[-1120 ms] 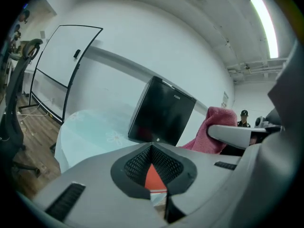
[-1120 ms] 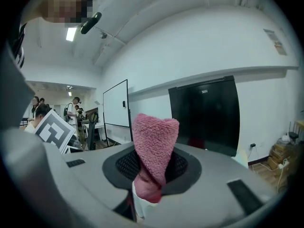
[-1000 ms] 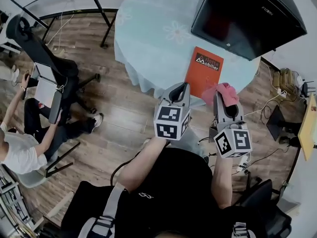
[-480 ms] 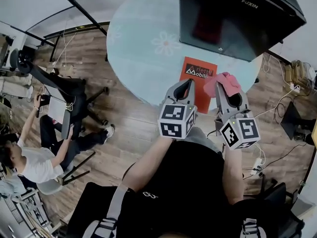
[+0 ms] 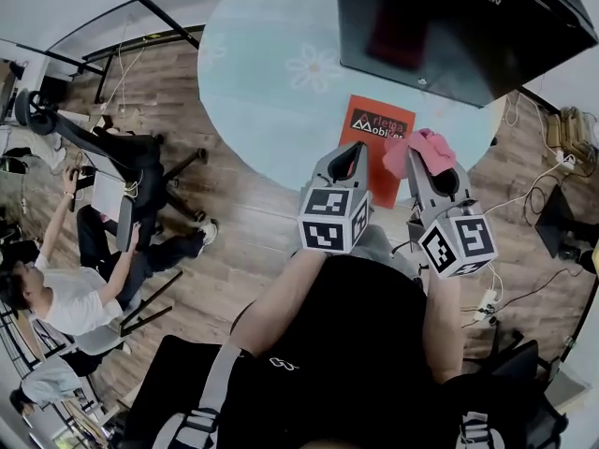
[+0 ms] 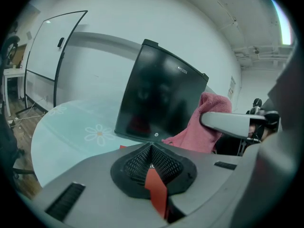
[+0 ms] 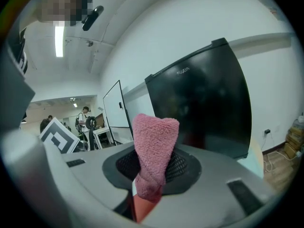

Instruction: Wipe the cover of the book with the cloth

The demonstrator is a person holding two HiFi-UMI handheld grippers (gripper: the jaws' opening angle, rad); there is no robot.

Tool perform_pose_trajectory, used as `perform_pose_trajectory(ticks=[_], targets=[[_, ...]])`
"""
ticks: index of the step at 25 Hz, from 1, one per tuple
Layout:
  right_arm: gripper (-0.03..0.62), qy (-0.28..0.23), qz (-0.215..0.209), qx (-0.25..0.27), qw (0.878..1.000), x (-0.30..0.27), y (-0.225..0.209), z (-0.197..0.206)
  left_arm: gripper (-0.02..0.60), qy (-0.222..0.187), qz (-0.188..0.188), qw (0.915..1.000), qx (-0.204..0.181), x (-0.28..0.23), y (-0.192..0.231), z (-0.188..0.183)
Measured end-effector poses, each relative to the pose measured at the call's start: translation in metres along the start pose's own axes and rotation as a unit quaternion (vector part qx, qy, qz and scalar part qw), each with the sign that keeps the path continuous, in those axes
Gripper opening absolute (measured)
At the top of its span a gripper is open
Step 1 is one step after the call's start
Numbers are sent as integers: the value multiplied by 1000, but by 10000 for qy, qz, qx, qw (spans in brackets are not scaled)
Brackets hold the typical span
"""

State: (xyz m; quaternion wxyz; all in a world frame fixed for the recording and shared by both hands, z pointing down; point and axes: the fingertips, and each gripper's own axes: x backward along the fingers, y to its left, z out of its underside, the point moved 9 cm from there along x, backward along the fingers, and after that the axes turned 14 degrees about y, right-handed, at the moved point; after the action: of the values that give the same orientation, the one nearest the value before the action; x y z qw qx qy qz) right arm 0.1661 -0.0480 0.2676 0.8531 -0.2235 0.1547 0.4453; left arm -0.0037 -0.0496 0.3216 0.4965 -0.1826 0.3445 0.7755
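Note:
An orange book [image 5: 382,171] lies flat near the front edge of the round pale-blue table [image 5: 271,92]. My right gripper [image 5: 430,162] is shut on a pink cloth [image 5: 412,148], which hangs just over the book's right edge. In the right gripper view the cloth [image 7: 153,151] sticks up out of the closed jaws of the right gripper [image 7: 151,175]. My left gripper [image 5: 352,152] hovers over the book's near left part, shut and holding nothing. In the left gripper view a sliver of the book [image 6: 157,194] shows under the left gripper [image 6: 151,148], with the cloth [image 6: 204,122] to its right.
A large black monitor [image 5: 459,26] stands on the table just behind the book. A person [image 5: 56,288] sits at the left beside an office chair [image 5: 122,166]. Cables and a power strip [image 5: 562,148] lie on the wooden floor at the right.
Both grippers have moved forward over the table. The cloth has gone from the book's near right corner to its right edge, and the left gripper now overlaps the book.

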Motion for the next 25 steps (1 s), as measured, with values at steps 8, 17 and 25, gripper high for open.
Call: perform_pose_trajectory(ticks=[8,17,25], targets=[[100,526,-94,-158,9984,-36,-8,14,14,263,36,9993,279,-30,19,2],[100,966,-415,-115,9944,-81,-3,23,14,410,-149,9969,652,-49,52,10],[100,1182,-584,-8,9913,-117,-4,19,14,389,-275,9950,883,-63,77,7]])
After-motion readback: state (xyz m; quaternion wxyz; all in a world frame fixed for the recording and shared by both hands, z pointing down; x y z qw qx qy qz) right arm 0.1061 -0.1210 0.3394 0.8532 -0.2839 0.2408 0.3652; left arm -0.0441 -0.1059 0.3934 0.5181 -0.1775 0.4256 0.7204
